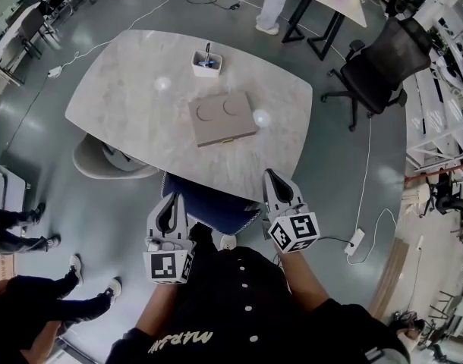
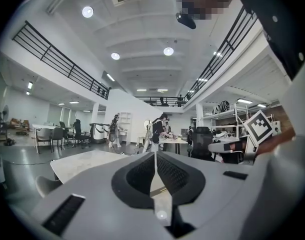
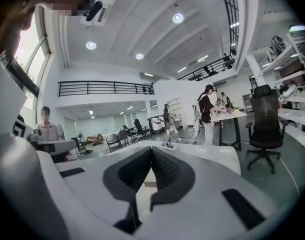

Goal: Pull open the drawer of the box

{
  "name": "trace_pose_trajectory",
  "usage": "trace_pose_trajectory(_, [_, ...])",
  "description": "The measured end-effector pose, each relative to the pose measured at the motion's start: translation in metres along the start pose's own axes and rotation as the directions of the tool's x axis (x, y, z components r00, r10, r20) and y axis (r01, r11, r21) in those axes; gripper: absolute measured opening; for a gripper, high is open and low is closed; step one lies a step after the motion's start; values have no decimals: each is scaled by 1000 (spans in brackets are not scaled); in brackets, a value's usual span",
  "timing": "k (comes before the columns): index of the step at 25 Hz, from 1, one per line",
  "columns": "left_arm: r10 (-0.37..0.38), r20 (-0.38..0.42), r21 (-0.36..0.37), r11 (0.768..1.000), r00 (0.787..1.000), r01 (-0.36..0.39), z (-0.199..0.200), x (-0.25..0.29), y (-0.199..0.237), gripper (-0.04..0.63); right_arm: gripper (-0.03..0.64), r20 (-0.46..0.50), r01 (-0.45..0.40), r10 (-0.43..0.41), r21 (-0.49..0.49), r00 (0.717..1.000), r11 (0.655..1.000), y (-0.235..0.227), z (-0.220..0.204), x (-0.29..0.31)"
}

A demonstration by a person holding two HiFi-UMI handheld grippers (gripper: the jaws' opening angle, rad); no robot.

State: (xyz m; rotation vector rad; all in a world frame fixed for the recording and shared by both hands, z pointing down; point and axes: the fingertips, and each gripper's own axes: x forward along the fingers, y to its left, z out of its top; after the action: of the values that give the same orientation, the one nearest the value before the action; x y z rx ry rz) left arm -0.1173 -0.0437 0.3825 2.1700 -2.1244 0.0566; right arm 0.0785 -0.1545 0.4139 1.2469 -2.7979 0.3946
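Observation:
The box [image 1: 222, 117] is flat and tan, with two half-round cutouts on top, and lies near the middle of the pale marble table [image 1: 125, 82]. Its drawer looks closed. Both grippers are held close to the person's body, short of the table's near edge and well away from the box. My left gripper [image 1: 173, 202] is shut with nothing in it; in the left gripper view its jaws [image 2: 154, 156] meet. My right gripper [image 1: 272, 174] is shut and empty too, and points towards the table [image 3: 151, 151].
A small white holder [image 1: 206, 61] with pens stands behind the box. Two bright round spots [image 1: 261, 117] show on the tabletop. A blue chair seat [image 1: 209, 203] sits under the near edge, a grey chair [image 1: 102, 161] at the left, a black office chair [image 1: 387, 59] at the right. People stand around.

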Motion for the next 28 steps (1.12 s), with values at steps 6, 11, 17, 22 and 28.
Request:
trace_pose_trajectory(6, [-28,-22,-20,999,999,27,-2,39,26,21,-3,-55,29,-27,38,998,999,-13,-14,51])
trace_pose_trajectory(11, [-60,-46,-48,997,997,57,-13,67,44,21,-3,-114,46,-34,100,993,994,-19,-37,91])
trace_pose_trajectory(17, [-105,-91,-95,991,990,96,-32,92,50,21,-3,-193,73,-39,177,980,982,-31,-71,122])
trace_pose_trajectory(22, [-155,-120,-130,982,981,139,-48,106,44,20,-2,-269,100,-8,331,963,938,-44,-117,151])
trace_pose_trajectory(28, [-198,-162,-171,971,967,170,-73,119,39,21,12,-340,194,25,592,940,783,-62,-185,179])
